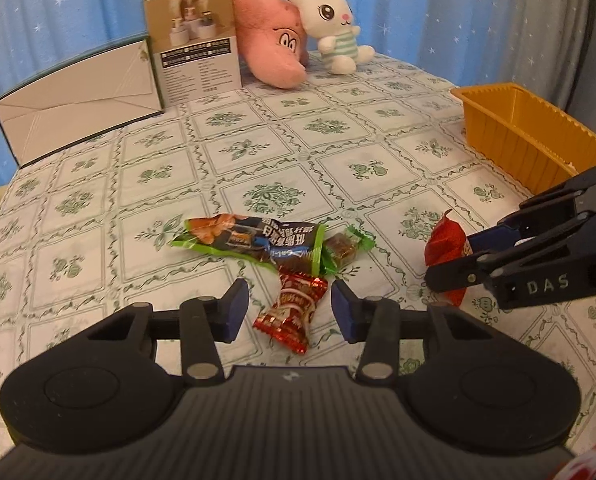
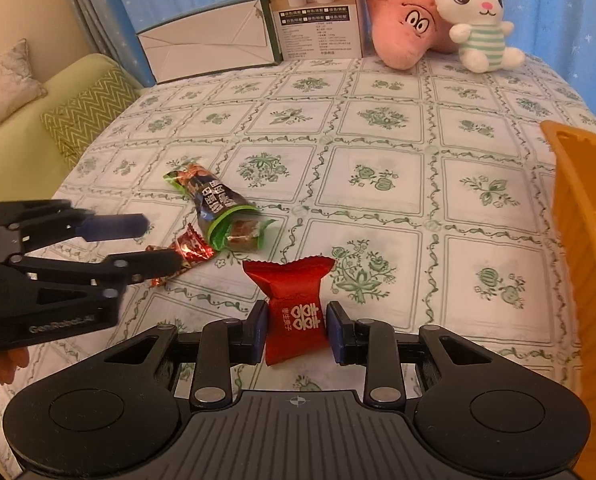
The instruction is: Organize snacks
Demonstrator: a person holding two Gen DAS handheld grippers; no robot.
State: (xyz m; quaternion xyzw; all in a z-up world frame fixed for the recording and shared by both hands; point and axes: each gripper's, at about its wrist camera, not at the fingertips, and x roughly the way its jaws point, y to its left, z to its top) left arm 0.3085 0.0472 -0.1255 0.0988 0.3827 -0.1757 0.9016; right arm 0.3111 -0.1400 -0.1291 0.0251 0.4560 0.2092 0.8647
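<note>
Right wrist view: the right gripper (image 2: 296, 330) is clamped on a red candy (image 2: 294, 312), its blue pads pressing both sides of the wrapper, held off the tablecloth (image 2: 378, 184). The orange tray (image 2: 578, 208) stands just to its right.

Left wrist view: the left gripper (image 1: 290, 308) stands about half spread, gripping nothing — its jaws flank a red-and-white candy (image 1: 292, 312) that lies flat on the cloth, pads clear of the wrapper. Just beyond lies a long green-and-black snack pack (image 1: 250, 240), with a small green-wrapped sweet (image 1: 344, 250) touching its right end. The three snacks form a loose cluster near the table's front edge, well apart from the tray.

At the far edge stand a white box (image 1: 78, 100), a printed carton (image 1: 194, 52), a pink plush (image 1: 274, 48) and a white rabbit (image 1: 334, 28).
</note>
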